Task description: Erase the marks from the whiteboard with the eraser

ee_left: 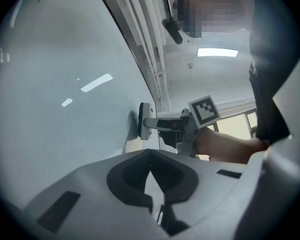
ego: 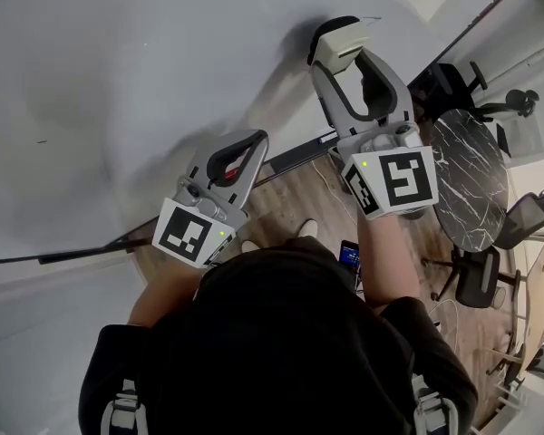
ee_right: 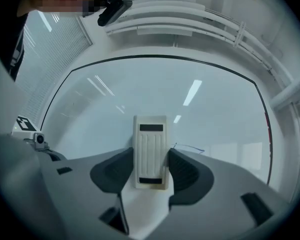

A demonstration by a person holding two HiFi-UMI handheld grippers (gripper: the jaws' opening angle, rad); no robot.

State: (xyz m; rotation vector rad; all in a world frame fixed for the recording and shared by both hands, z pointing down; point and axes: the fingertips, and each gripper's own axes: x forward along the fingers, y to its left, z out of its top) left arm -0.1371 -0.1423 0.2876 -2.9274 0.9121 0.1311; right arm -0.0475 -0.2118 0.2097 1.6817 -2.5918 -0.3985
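The whiteboard (ego: pixel 145 62) fills the upper left of the head view. My right gripper (ego: pixel 337 62) is shut on a white ribbed eraser (ego: pixel 343 43), whose face is flat against the board. In the right gripper view the eraser (ee_right: pixel 150 151) stands upright between the jaws, with a thin blue mark (ee_right: pixel 189 148) just to its right. A tiny dark mark (ego: pixel 41 140) sits far left on the board. My left gripper (ego: pixel 252 145) hovers lower near the board's bottom edge, shut and empty. The left gripper view shows the eraser (ee_left: pixel 143 121) edge-on against the board.
A dark rail (ego: pixel 299 152) runs along the board's bottom edge. To the right stand a round black marble table (ego: pixel 471 179) and office chairs (ego: pixel 526 216). A phone (ego: pixel 349 254) shows near the person's feet over the wooden floor (ego: pixel 290 202).
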